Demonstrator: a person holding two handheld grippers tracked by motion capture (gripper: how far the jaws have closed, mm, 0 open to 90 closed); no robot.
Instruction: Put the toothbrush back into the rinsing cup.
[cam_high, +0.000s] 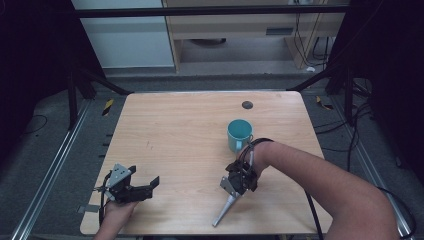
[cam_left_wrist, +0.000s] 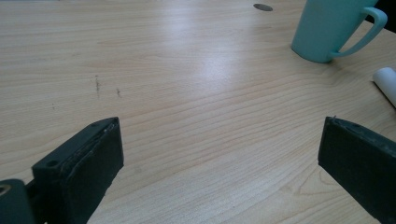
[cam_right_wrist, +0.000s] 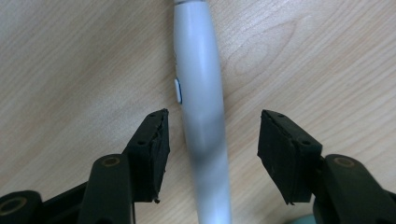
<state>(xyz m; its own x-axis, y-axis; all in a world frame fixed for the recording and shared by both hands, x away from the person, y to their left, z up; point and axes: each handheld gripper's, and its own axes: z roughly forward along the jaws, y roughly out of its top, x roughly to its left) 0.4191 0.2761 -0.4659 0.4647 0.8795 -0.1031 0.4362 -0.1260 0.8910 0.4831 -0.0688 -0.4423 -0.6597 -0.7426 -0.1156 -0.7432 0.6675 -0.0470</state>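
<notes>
Pen (cam_right_wrist: 201, 121) on the table (cam_high: 175, 130), near edge, right of centre, just near of the mug (cam_high: 239, 134). My right gripper (cam_right_wrist: 212, 154) straddles it, jaws spread, one each side, neither touching as far as I can tell. Step looks like the grasp itself; next move calls for closing squarely across the barrel. Long axis runs near-left to far-right, thin end toward me. Left gripper (cam_left_wrist: 219, 163) spread, empty, idle at near left.

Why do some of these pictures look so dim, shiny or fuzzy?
High view: dim overall, dark surroundings, the table evenly lit. Left gripper view: a pale glare patch on the wood left of the teal mug. Right gripper view: the white pen-like stick goes soft and shadowed nearest the camera, between the right tool jaws.
</notes>
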